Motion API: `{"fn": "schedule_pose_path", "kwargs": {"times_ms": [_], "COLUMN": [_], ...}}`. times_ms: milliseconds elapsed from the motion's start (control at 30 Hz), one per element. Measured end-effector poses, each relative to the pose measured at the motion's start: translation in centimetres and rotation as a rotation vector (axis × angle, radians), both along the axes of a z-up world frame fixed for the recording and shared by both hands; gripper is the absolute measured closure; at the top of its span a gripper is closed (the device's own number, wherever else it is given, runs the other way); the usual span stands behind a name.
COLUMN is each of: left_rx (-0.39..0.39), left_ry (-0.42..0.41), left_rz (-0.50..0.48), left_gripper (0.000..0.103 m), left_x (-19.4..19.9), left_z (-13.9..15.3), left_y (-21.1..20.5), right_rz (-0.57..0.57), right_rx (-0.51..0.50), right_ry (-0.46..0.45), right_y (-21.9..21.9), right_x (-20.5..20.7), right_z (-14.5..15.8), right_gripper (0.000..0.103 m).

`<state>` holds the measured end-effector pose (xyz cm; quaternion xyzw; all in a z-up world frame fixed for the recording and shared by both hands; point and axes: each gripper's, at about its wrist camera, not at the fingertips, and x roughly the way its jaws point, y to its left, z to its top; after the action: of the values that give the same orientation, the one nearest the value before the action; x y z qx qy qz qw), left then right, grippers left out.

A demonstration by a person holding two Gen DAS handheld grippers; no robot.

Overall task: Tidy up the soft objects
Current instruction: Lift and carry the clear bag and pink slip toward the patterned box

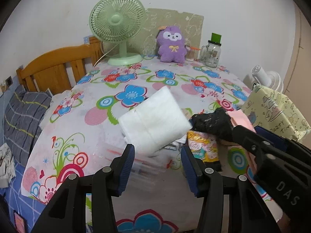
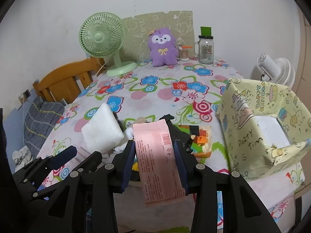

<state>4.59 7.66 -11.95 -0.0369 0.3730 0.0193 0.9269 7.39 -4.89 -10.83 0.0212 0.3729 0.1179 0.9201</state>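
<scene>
The left gripper [image 1: 157,155] shows its two blue-padded fingers [image 1: 127,167] standing apart, with the lower edge of a white padded packet [image 1: 153,118] between them. Whether the pads press on the packet cannot be told from the left wrist view; the packet looks blurred and lifted off the floral tablecloth [image 1: 116,89]. In the right wrist view the same white packet [image 2: 103,130] sits up beyond the left gripper's fingertips [image 2: 64,155], tilted, above a small heap of pale soft items.

The right gripper [image 2: 155,151] is clamped on a pink flat packet [image 2: 155,155] printed with small text and a barcode. Its blue pads [image 2: 179,161] press on both long edges, and the packet runs lengthwise between them, its far end out past the fingertips. From the left wrist view, the right gripper [image 1: 243,128] comes in from the right edge with the pink packet [image 1: 238,116] showing beside a black fuzzy item [image 1: 213,122].

Under and beyond the right gripper lies a colourful printed pack [image 2: 200,137] on the cloth. To the right stands a yellow paper-wrapped box [image 2: 248,128], open at the top with a white inside. At the far edge of the table stand a green desk fan [image 2: 103,40], a purple plush toy [image 2: 163,48] and a glass mason-jar mug [image 2: 206,48]. A wooden bed headboard [image 2: 64,81] is at the left.
</scene>
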Motion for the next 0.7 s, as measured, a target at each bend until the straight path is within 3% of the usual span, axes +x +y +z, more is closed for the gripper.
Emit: {"fn": "schedule_pose_path", "kwargs": {"times_ms": [67,133,200,700], "left_rx": [0.002,0.007,0.016,0.009], "left_ry": [0.006,-0.001,-0.012,0.061], "left_rz": [0.009,0.021,0.038,0.057], "left_gripper": [0.043,0.021,0.016,0.004], "left_x": [0.0,-0.1,-0.2,1.5], "left_z": [-0.2,-0.3,-0.4,-3.3], "left_y": [0.3,0.7,1.1,3.6], "right_rz": [0.004,0.009,0.015,0.060], "right_rx": [0.002,0.003,0.003,-0.040], "right_ry": [0.003,0.006,0.010,0.061], "right_y": [0.2,0.6,0.9,4.6], "right_x": [0.0,0.1,0.2,1.8], "right_z": [-0.2,-0.4,-0.6,-2.7], "right_gripper": [0.059,0.059,0.059,0.059]}}
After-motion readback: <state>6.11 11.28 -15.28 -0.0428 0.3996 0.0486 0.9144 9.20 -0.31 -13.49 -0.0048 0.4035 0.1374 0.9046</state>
